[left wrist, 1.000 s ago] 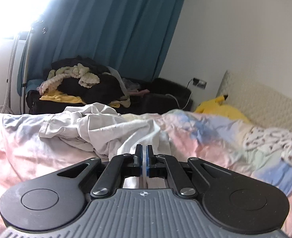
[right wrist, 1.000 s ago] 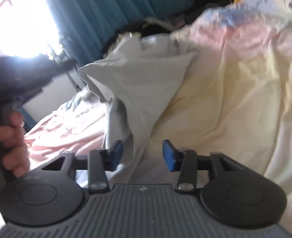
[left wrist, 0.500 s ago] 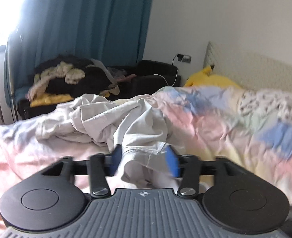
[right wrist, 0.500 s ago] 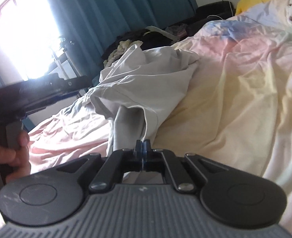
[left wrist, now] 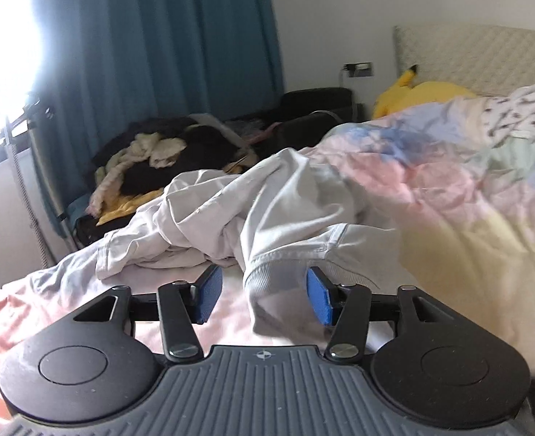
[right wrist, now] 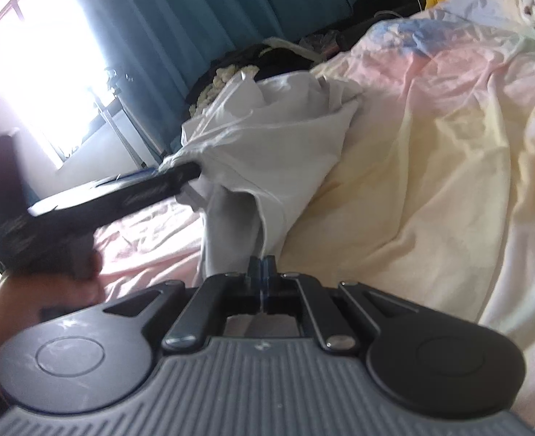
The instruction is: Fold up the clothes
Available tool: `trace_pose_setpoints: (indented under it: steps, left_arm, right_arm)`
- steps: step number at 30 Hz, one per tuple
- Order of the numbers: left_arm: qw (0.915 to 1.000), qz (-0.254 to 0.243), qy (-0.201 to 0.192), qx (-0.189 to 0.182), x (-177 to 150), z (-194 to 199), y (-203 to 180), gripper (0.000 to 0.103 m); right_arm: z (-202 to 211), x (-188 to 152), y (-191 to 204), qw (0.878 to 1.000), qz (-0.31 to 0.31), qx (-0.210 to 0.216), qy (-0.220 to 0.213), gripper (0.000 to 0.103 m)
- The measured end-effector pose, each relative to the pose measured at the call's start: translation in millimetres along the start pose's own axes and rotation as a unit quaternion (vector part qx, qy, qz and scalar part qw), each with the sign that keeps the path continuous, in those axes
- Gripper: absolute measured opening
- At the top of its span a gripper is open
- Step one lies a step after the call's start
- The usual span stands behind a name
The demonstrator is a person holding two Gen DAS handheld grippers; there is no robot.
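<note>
Near the bed's (left wrist: 467,218) window-side edge: right gripper (right wrist: 262,269) pinched tight on white t-shirt (left wrist: 285,210) fabric to lift it, left gripper (left wrist: 264,290) wide open around the ribbed collar, gripping nothing yet.

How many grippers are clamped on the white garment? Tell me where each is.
1. The right gripper is shut on the white garment, at its near edge. The left gripper is open, with the ribbed hem between its fingers.
</note>
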State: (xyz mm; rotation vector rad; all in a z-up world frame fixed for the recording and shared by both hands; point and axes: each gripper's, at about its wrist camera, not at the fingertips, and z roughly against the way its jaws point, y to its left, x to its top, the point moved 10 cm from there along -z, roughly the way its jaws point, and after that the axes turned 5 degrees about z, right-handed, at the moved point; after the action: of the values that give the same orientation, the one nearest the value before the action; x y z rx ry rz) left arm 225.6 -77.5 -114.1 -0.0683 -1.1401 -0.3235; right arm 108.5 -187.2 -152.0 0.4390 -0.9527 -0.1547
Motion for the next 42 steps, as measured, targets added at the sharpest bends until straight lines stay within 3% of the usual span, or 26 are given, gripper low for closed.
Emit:
trace_pose_setpoints:
  steps: [2,4,12,14,16,24,25,27,28,31,39,42]
  left_arm:
    - [0.9998,0.016,-0.001,0.015,-0.2,-10.1,2.9,0.043]
    - [0.9994,0.026,-0.009,0.019,-0.6,-13.4,5.0,0.013]
    - [0.9904,0.098,-0.096,-0.013,32.6,22.7,14.7,0.008]
    - [0.9865,0.115,-0.114,-0.027,43.6,34.8,14.6,0.008]
    - [0.9824,0.129,-0.129,-0.040,53.6,46.5,14.1,0.008]
    - [0.9684,0.173,-0.172,-0.054,77.1,80.2,21.7,0.008]
    - [0.9667,0.179,-0.175,-0.055,79.0,83.5,23.5,0.008]
    - [0.9642,0.186,-0.182,-0.051,82.0,89.6,27.0,0.008]
    - [0.9631,0.189,-0.185,-0.049,83.5,92.5,28.7,0.008]
    - [0.9614,0.190,-0.195,-0.043,87.4,100.5,32.4,0.008]
    - [0.9531,0.221,-0.187,-0.088,88.7,118.7,29.7,0.008]
    - [0.9549,0.216,-0.179,-0.097,85.3,120.7,22.8,0.008]
  right_arm:
    - [-3.2,-3.6,-0.1,1.000,0.001,0.000,0.009,0.002]
    - [-6.5,-7.2,-0.1,1.000,0.002,-0.001,0.017,0.003]
    - [-13.2,-10.8,2.3,1.000,0.001,0.006,0.022,0.012]
    - [-13.4,-9.4,3.6,1.000,0.000,0.011,0.017,0.033]
    - [-13.6,-8.0,4.9,1.000,-0.001,0.016,0.012,0.038]
    - [-11.4,3.6,21.3,0.999,0.028,0.029,-0.026,0.038]
    - [-6.8,8.0,22.0,0.998,0.032,0.026,-0.039,0.033]
    - [2.8,16.8,23.3,0.997,0.040,0.019,-0.064,0.008]
    - [7.6,21.2,24.1,0.996,0.044,0.016,-0.076,0.002]
    - [22.6,34.4,26.4,0.992,0.057,0.006,-0.114,0.002]
    - [83.2,89.3,15.3,0.970,0.048,0.005,-0.239,0.002]
    - [81.6,95.3,-5.4,0.971,0.030,-0.020,-0.236,0.002]
